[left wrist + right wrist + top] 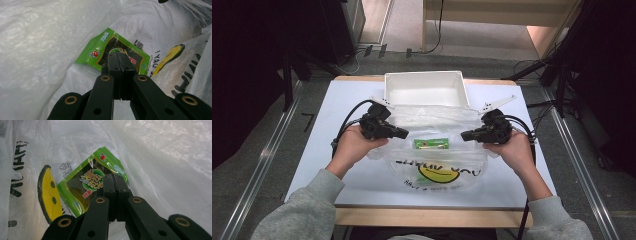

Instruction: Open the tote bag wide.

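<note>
Just one green packet [430,144], one plastic bag [432,165]

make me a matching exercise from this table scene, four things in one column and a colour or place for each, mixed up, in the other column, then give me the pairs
Things:
1. snack packet
2. bin
3. plastic bag
4. left gripper

Colour or place:
A. white, at the far edge of the table
B. black, fingers shut, at the bag's left side
C. green, inside the bag
D. clear, with a yellow smiley print

Pairs: 1-C, 2-A, 3-D, 4-B
</note>
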A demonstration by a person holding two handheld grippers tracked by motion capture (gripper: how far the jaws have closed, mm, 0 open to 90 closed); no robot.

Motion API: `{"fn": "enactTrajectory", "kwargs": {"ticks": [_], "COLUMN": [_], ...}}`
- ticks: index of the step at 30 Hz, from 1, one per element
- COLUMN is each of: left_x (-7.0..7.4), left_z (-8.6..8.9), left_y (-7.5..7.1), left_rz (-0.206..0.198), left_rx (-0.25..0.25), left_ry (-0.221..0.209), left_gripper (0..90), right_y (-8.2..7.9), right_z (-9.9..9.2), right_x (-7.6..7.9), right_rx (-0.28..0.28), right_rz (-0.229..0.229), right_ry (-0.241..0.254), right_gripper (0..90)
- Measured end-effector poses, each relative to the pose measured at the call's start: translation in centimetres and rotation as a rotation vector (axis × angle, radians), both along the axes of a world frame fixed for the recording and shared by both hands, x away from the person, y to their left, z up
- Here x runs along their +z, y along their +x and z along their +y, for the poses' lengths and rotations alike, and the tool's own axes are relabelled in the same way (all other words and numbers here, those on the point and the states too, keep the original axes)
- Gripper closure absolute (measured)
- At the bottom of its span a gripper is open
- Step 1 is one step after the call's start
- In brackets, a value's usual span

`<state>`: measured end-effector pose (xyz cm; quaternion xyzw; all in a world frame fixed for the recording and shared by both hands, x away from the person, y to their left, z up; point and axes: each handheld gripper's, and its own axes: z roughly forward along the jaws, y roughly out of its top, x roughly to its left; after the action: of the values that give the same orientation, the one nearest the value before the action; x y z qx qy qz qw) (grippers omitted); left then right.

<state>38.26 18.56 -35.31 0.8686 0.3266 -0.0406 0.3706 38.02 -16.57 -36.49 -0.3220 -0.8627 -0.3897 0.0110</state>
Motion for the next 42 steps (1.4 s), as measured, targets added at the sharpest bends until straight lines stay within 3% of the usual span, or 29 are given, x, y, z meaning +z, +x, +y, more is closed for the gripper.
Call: {"fn": "enactTrajectory", "kwargs": {"ticks": [12,25,42], "left_x": [-2.8,-4.4,-6.9], "left_z": [0.2,0.4,1.3], "left_y": [-0.5,-1.3,-2.0], "left_rz": [0.023,0.04,0.061], "left_rx": [0.019,0.027,0.077], "left_ry": [0.012,0.022,0.013], "left_gripper": [90.0,90.0,90.0], "right_y": [-0.4,-1.4,-2.1], "right_z": [-0.6,-0.3,0.0], "right_x": [-2.3,-4.6,-7.1], "right_rx": [-0.024,-0.047,-0.108], "right_rz": [0.009,0.023,0.024], "right_ry": [-0.006,-0.021,-0.04], "right_gripper": [90.0,90.0,90.0]}}
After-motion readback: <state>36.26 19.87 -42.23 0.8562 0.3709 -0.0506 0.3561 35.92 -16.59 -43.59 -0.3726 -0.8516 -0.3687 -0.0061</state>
